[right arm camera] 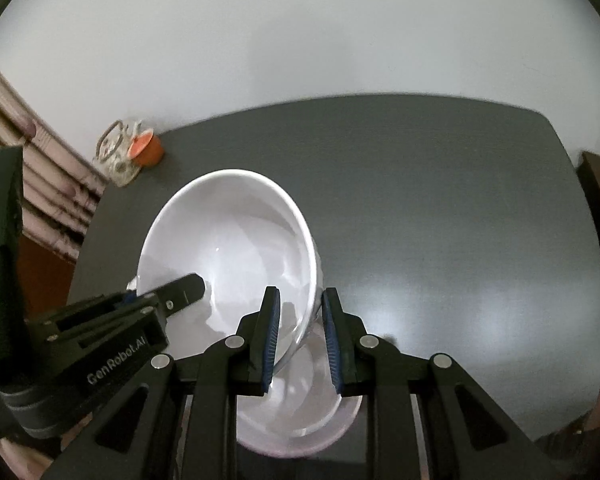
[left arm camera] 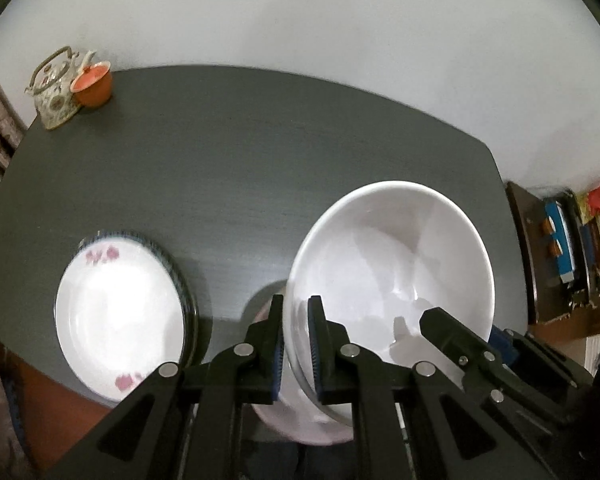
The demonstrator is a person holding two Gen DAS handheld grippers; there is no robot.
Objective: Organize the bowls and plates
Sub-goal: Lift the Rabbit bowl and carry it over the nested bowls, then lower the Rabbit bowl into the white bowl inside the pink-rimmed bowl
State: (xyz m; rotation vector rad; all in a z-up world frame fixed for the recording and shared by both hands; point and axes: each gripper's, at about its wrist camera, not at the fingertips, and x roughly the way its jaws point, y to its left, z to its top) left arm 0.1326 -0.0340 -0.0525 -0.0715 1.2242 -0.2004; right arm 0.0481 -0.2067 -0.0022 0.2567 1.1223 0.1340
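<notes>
A large white bowl [left arm camera: 392, 264] is held over the dark table, gripped on both sides. My left gripper [left arm camera: 296, 344] is shut on its left rim; my right gripper [right arm camera: 300, 340] is shut on its right rim. The bowl also shows in the right wrist view [right arm camera: 228, 240]. Under it lies another white dish [right arm camera: 300, 420], partly hidden; it also shows in the left wrist view [left arm camera: 292, 420]. A white plate with pink flowers [left arm camera: 120, 320] rests on a blue-rimmed plate [left arm camera: 180, 276] at the table's left front.
A patterned teapot [left arm camera: 56, 88] and an orange cup [left arm camera: 94, 84] stand at the far left corner of the dark table [left arm camera: 260, 160]. A white wall is behind. A cluttered shelf [left arm camera: 564, 248] stands to the right of the table.
</notes>
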